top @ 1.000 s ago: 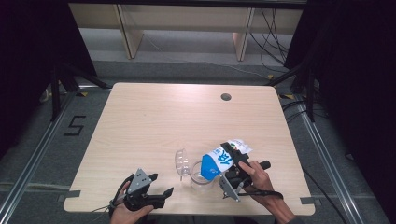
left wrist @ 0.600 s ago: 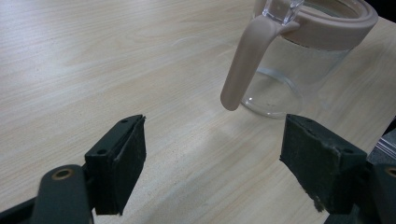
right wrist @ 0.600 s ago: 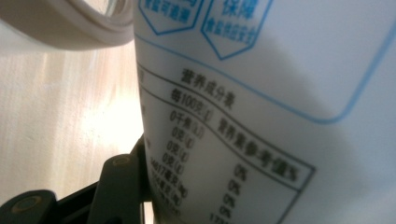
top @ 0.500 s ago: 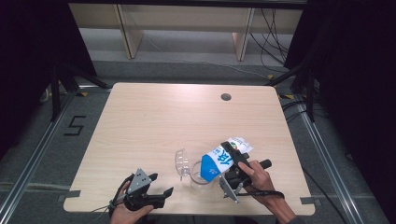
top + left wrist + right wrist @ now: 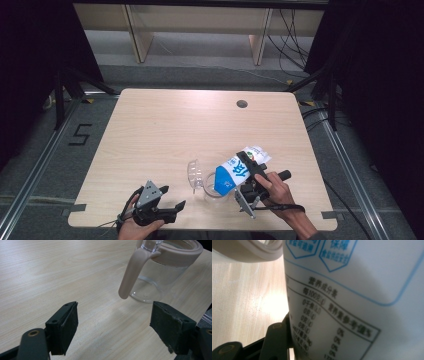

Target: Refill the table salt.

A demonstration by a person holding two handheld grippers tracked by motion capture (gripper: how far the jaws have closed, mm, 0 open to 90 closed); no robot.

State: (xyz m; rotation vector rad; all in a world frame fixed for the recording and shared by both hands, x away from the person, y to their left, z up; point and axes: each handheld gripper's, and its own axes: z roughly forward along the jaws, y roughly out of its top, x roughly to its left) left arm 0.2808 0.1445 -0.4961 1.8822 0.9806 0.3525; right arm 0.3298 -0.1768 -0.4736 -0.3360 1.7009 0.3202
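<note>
A blue and white carton (image 5: 235, 172) is tilted with its top down over a clear glass jug (image 5: 214, 186) near the table's front edge. My right gripper (image 5: 250, 170) is shut on the carton; in the right gripper view the carton's printed side (image 5: 352, 300) presses against the one jaw that shows, with the jug's beige rim (image 5: 249, 251) at the upper left. My left gripper (image 5: 172, 197) stands open at the front left, jaws wide with nothing between them. The left gripper view has the jug (image 5: 160, 272) and its beige handle (image 5: 131, 272) ahead of the jaws.
A clear lid (image 5: 194, 175) stands just left of the jug. The wooden table (image 5: 170, 130) has a round cable hole (image 5: 242, 104) at its far right. Shelving legs and cables lie on the floor beyond the far edge.
</note>
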